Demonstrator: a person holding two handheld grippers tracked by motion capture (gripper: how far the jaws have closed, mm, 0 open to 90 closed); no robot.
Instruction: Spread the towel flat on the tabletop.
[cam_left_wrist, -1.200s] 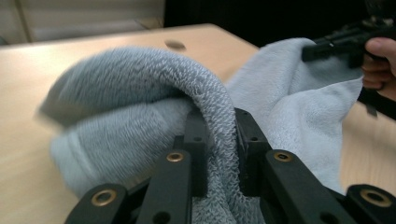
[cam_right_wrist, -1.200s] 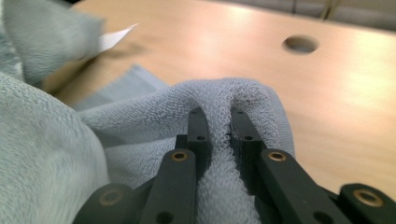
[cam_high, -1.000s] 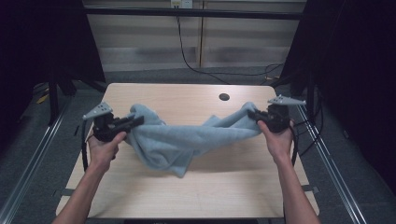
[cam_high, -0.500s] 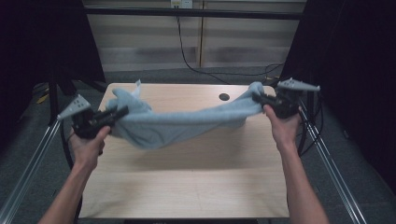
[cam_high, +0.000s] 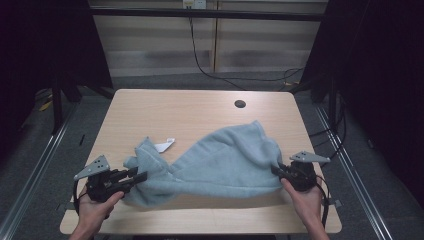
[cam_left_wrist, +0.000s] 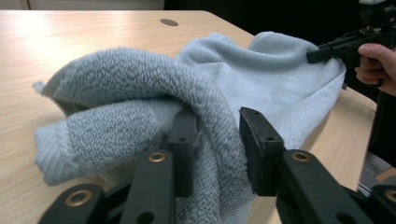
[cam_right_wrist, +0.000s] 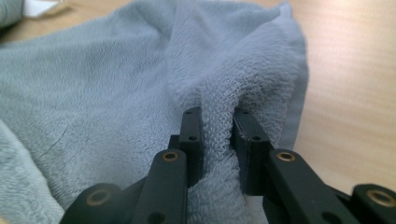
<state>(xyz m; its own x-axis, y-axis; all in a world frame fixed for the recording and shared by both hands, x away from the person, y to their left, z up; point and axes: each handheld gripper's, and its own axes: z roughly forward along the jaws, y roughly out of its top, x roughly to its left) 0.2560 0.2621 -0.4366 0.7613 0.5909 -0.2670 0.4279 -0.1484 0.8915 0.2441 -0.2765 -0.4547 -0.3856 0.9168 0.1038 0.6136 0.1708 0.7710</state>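
Left hand (cam_high: 95, 205) enters from the bottom edge at the near-left corner of the table (cam_high: 190, 107); it carries the left gripper (cam_high: 137, 176), which points right, low over the wood; its grey three-cornered plate sits on top. In the left gripper view the jaws stand a moderate way apart with a thick fold of the towel (cam_left_wrist: 154, 93) running between them; the fold lies against the left jaw; whether the right jaw presses it I cannot tell, so the grip is uncertain.

Towel (cam_high: 220, 162), light blue-grey terry, lies on the near half of the table between the two grippers; bunched and rolled at its left end, spread wider toward the right, one corner reaching up toward mid-table; a small white tag or label (cam_high: 164, 146) lies just beside its left end, on the far side.

A dark round hole (cam_high: 240, 104) sits in the tabletop farther back, well apart from the towel.

Right gripper (cam_high: 276, 171) at the near-right edge, held by the right hand (cam_high: 305, 197), pointing left; in the right gripper view its jaws are narrow, pinching a ridge of the towel (cam_right_wrist: 116, 79) between them; cloth bulges above and below the pinch; the right gripper (cam_left_wrist: 317, 55) also appears far off in the left gripper view, at the towel's far edge.
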